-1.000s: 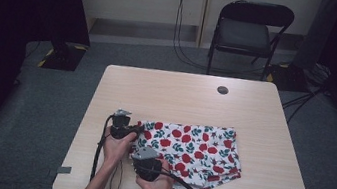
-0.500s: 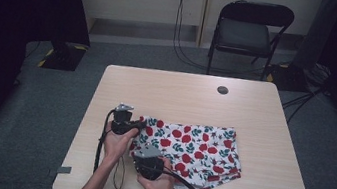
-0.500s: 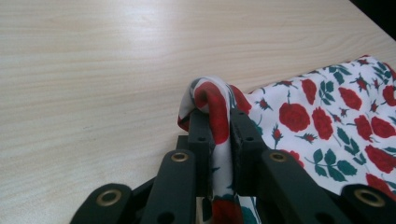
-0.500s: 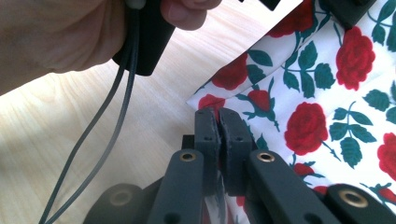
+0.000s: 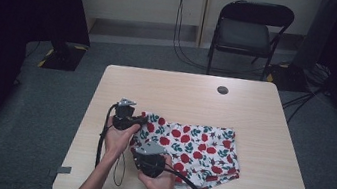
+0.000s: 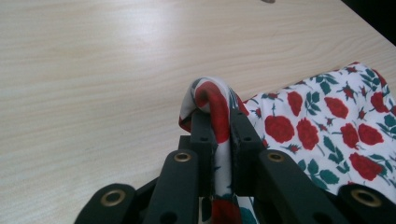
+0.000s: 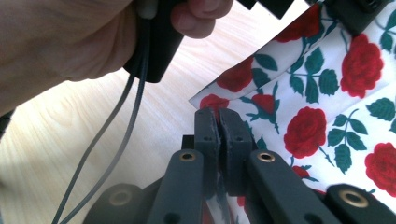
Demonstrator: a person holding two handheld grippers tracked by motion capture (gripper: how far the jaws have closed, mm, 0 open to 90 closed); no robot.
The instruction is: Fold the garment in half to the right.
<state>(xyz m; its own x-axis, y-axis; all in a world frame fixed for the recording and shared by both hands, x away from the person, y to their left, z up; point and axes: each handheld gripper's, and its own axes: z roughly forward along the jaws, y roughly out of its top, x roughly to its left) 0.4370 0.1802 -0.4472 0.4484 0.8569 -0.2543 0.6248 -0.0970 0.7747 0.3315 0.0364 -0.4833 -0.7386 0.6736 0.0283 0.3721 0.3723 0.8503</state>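
**Inspector:** What is lying around the rose-print cloth (image 5: pixel 189 145), nearest first?

**Assistant:** Black cables (image 5: pixel 101 140) are trailing off the grippers on the near side of the cloth, across the wooden table (image 5: pixel 181 94). Beyond the cloth a small dark disc (image 5: pixel 222 90) is sitting near the table's far edge, and past that a black folding chair (image 5: pixel 246 33) is standing on the grey floor. Nothing is covering the cloth except the two hands.

**Inspector:** The cloth and the tools?

**Assistant:** The cloth is lying mostly flat, white with red roses and green leaves. The left gripper (image 6: pixel 219 123) is pinching its far-left corner, which is bulging over the jaw tips. The right gripper (image 7: pixel 218 128) is pressing together on the near-left edge.

**Inspector:** Anything unclear?

**Assistant:** The left hand (image 5: pixel 119 138) is blocking that corner in the high view, and the fold count is not showing.
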